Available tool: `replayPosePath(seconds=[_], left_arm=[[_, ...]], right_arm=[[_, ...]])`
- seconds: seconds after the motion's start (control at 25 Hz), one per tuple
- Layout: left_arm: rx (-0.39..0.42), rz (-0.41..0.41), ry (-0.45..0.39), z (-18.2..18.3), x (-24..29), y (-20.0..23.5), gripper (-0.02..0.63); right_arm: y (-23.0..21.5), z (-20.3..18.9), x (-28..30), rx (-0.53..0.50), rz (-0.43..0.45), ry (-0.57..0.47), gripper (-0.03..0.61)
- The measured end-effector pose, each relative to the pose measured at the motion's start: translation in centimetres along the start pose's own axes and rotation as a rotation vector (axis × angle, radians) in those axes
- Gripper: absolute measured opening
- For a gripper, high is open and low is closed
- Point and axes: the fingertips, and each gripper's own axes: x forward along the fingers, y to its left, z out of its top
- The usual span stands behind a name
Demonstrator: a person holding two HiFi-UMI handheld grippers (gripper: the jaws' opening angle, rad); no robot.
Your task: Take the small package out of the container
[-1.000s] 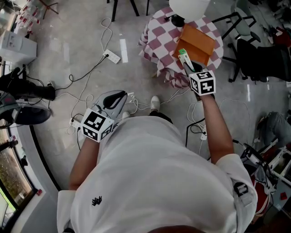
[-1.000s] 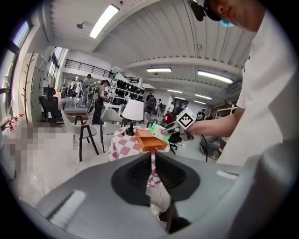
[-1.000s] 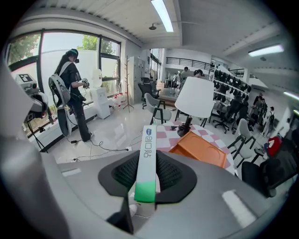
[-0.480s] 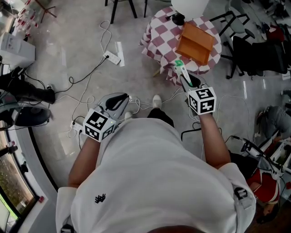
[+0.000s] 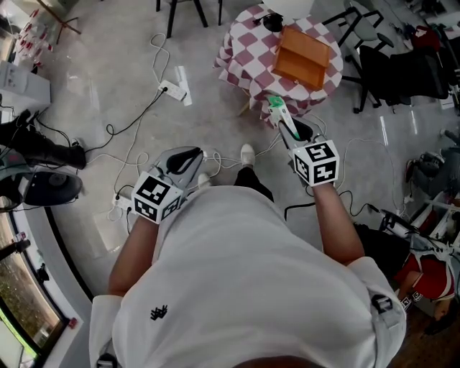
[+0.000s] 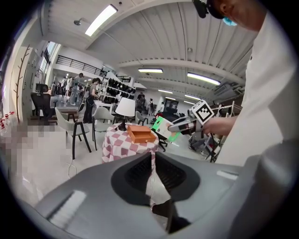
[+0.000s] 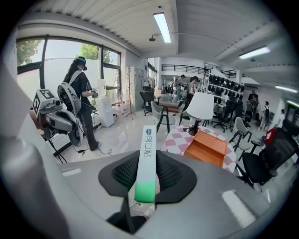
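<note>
The small package (image 5: 277,110), a flat white pack with a green end, is clamped edge-on in my right gripper (image 5: 286,123), which is shut on it above the floor, just off the near edge of the checkered table (image 5: 244,43). In the right gripper view the small package (image 7: 148,144) runs up between the jaws. The orange container (image 5: 302,57) sits open on the table, beyond the gripper and apart from it. My left gripper (image 5: 194,152) hangs low by my left side, shut and holding nothing. From the left gripper view the package (image 6: 163,128) and container (image 6: 140,134) show ahead.
A white lamp (image 5: 287,6) stands on the table behind the container. Cables and a power strip (image 5: 176,90) lie on the floor to the left. Office chairs (image 5: 392,72) crowd the right side. Another person (image 7: 77,102) with grippers stands by the windows.
My right gripper has drawn back from over the container toward my body, carrying the package off the table edge. The left gripper has stayed where it was.
</note>
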Motion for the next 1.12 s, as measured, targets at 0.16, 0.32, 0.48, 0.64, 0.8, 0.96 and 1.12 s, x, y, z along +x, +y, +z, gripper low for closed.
replayPosePath(seconds=[0.16, 0.32, 0.48, 0.64, 0.8, 0.96, 1.12], left_arm=[[0.007, -0.008, 0.000, -0.2, -0.5, -0.7, 0.081], [0.010, -0.007, -0.004, -0.6, -0.9, -1.3, 0.082], [0.010, -0.003, -0.004, -0.9, -1.4, -1.7, 0.081], [0.007, 0.005, -0.004, -1.3, -2.1, -1.9, 0.081], [0.004, 0.011, -0.003, -1.3, -2.5, -1.9, 0.081], [0.000, 0.013, 0.000, -1.4, -2.7, -1.9, 0.081], [-0.002, 0.013, 0.001, -1.4, -2.6, -2.0, 0.081]], right_arm=[[0.6, -0.2, -0.9, 0.008, -0.007, -0.009, 0.087], [1.2, -0.5, -1.4, 0.003, 0.001, -0.008, 0.087], [1.5, -0.7, -1.8, -0.002, 0.003, -0.006, 0.087], [1.9, -0.8, -2.3, -0.002, 0.006, -0.005, 0.087], [2.1, -0.8, -2.4, -0.005, 0.009, -0.001, 0.087], [2.4, -0.6, -2.4, -0.007, 0.012, 0.001, 0.087], [2.2, -0.7, -2.4, -0.007, 0.012, 0.002, 0.087]])
